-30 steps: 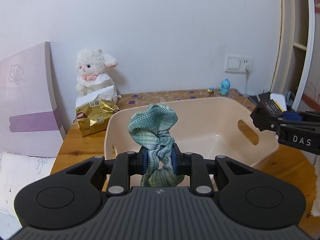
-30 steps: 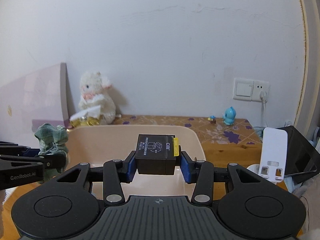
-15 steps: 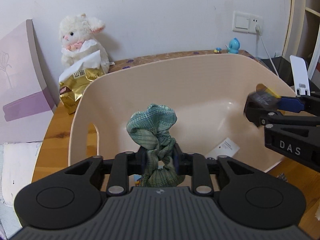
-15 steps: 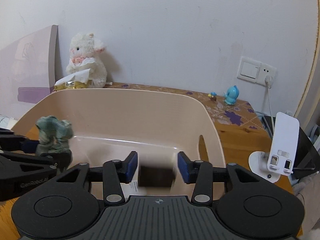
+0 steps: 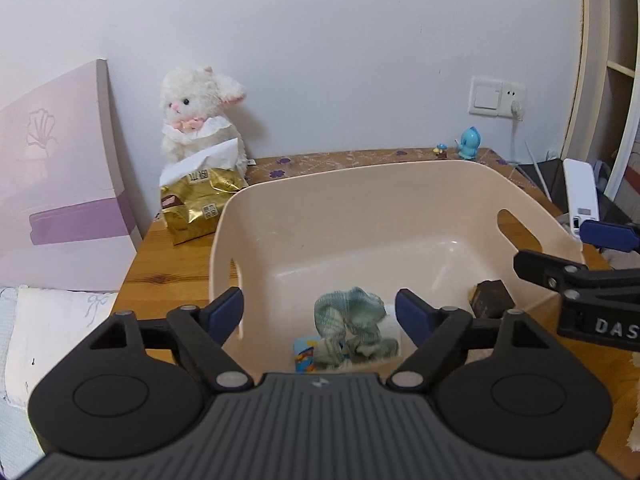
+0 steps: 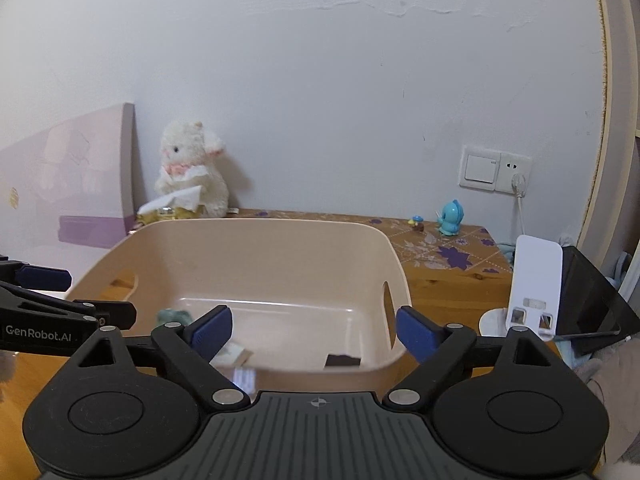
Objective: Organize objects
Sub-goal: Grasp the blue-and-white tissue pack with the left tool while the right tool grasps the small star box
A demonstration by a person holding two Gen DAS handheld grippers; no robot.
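Fingers of left gripper (image 5: 319, 312) and right gripper (image 6: 314, 330) spread wide, empty; crumpled green cloth (image 5: 352, 326), boxy black block (image 5: 491, 305) in smooth beige tub (image 5: 360, 184).

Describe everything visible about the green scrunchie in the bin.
The green scrunchie is a crumpled ring of teal-and-white checked fabric, soft and bunched. It lies loose on the floor of the beige plastic bin, near its front wall, resting against a small blue-and-orange card and a white paper. No gripper touches it; the left gripper hangs open above it.
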